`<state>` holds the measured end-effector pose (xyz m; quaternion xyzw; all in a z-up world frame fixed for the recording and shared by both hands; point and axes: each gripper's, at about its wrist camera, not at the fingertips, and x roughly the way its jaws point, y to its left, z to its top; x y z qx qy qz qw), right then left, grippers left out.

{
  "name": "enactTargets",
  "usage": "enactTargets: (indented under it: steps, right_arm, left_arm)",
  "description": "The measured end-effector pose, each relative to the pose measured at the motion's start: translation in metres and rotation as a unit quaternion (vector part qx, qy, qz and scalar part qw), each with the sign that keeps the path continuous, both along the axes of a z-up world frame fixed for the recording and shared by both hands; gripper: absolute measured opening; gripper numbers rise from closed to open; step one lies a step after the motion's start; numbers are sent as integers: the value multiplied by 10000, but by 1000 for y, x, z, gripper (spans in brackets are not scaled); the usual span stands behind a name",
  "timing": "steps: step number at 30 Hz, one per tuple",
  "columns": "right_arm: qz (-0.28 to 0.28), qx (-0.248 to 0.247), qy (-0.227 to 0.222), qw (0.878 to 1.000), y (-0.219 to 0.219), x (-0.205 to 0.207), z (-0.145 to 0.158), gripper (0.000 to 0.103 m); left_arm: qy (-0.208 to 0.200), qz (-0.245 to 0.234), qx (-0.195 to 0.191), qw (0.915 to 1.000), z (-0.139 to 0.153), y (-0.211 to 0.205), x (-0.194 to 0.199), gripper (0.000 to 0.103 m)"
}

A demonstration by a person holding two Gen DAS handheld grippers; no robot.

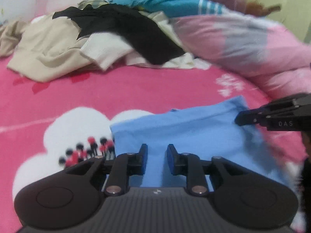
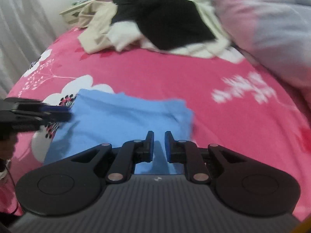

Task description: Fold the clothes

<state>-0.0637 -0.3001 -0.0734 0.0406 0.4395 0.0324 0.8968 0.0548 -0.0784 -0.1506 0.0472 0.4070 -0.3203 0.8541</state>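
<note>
A folded light blue garment point(image 1: 186, 134) lies flat on the pink bedsheet point(image 1: 136, 89); it also shows in the right wrist view point(image 2: 124, 116). My left gripper point(image 1: 157, 153) is open, jaws a little apart, above the garment's near left part, holding nothing. My right gripper point(image 2: 159, 141) is open with a narrow gap, above the garment's near right part, holding nothing. The right gripper shows at the garment's right edge in the left wrist view point(image 1: 238, 120). The left gripper shows at the garment's left edge in the right wrist view point(image 2: 68, 112).
A pile of unfolded clothes lies at the far side of the bed: beige point(image 1: 44, 48), white point(image 1: 105, 50), black point(image 1: 132, 33) and teal point(image 1: 171, 2) pieces. A pink and grey pillow point(image 1: 245, 44) sits at the right. A curtain point(image 2: 21, 25) hangs left.
</note>
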Motion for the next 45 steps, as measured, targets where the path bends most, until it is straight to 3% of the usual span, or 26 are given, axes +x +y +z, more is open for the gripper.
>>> enactTargets:
  steps: [1, 3, 4, 7, 8, 10, 12, 15, 16, 17, 19, 21, 25, 28, 32, 33, 37, 41, 43, 45]
  right_arm:
    - [-90, -139, 17, 9999, -3, 10, -12, 7]
    - [-466, 163, -157, 9987, -29, 21, -27, 5]
    - [-640, 353, -332, 9968, -41, 23, -26, 6]
    - [-958, -213, -672, 9929, -49, 13, -4, 12]
    - [-876, -16, -634, 9941, -51, 7, 1, 12]
    - [-691, 464, -531, 9951, -54, -5, 10, 12]
    - [-422, 917, -247, 9946, -49, -6, 3, 12]
    - [-647, 594, 24, 9961, -42, 14, -24, 7]
    - [-905, 375, 19, 9952, -45, 20, -30, 11]
    - [-1215, 355, -79, 9919, -51, 22, -29, 17]
    - [-1512, 534, -640, 9850, -58, 5, -6, 18]
    - [-1164, 388, -786, 9893, -50, -18, 22, 18]
    - [-429, 834, -21, 9956, -26, -68, 42, 18]
    - [-64, 1310, 813, 9880, -3, -102, 34, 18]
    - [253, 1250, 2031, 9708, 37, -132, -12, 17]
    - [226, 992, 2212, 9699, 44, -139, -20, 17]
    - [-327, 969, 2332, 9670, 43, -163, -12, 18]
    - [-674, 801, 1892, 9763, 44, -173, 4, 20]
    - [-810, 906, 1658, 9786, 45, -168, 6, 21]
    - [-811, 906, 1429, 9822, 51, -163, 11, 22]
  left_arm:
    - [85, 173, -139, 9997, -3, 4, 10, 24]
    - [176, 629, -463, 9968, 3, 17, 24, 18]
    - [113, 803, -577, 9950, 10, 25, 27, 24]
    - [-23, 1021, -836, 9913, 28, 47, 29, 26]
    - [-15, 988, -899, 9910, 31, 51, 28, 26]
    - [14, 745, -892, 9932, 29, 47, 22, 29]
    - [113, 543, -648, 9964, 19, 34, 19, 30]
    - [261, 822, -271, 9959, -2, 23, 26, 30]
    - [286, 1012, -326, 9939, -2, 28, 27, 29]
    - [249, 1145, -445, 9921, 3, 37, 24, 27]
    - [2, 1069, -592, 9925, 20, 53, 5, 28]
    - [-70, 700, -663, 9953, 35, 66, -19, 27]
    - [137, -523, -639, 9965, 51, 72, -86, 29]
    - [661, -1414, -603, 9859, 42, 70, -137, 30]
    - [1222, -1544, 377, 9797, 3, 62, -169, 26]
    - [1218, -1487, 485, 9802, 2, 66, -173, 24]
    - [1277, -1080, 282, 9855, 27, 85, -168, 36]
    - [967, -764, 388, 9916, 49, 78, -153, 46]
    - [881, -599, 435, 9934, 57, 64, -146, 60]
    - [853, -416, 475, 9944, 63, 51, -139, 67]
